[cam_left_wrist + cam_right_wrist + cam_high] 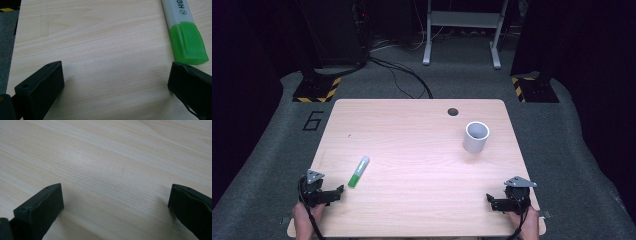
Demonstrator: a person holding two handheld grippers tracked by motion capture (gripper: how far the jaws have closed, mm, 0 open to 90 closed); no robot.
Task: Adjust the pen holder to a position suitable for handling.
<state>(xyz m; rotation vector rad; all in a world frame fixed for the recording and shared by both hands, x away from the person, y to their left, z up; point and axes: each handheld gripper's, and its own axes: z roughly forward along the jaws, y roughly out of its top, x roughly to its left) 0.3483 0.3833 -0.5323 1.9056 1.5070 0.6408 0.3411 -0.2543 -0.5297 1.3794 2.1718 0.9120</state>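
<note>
Highlighter (359,171) (green cap toward you) lying just beyond your left gripper (334,194), white cup (475,137) upright far right, your right gripper (493,202) low on the table (412,130), both 2 sets of jaws spread wide, holding nothing.

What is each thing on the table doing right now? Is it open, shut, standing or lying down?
Highlighter: lying flat, green cap on, untouched.
White cup: standing upright, open top, looks empty.
Left tool: open, holding nothing, just short of the highlighter's cap.
Right tool: open, holding nothing, over bare table.
</note>
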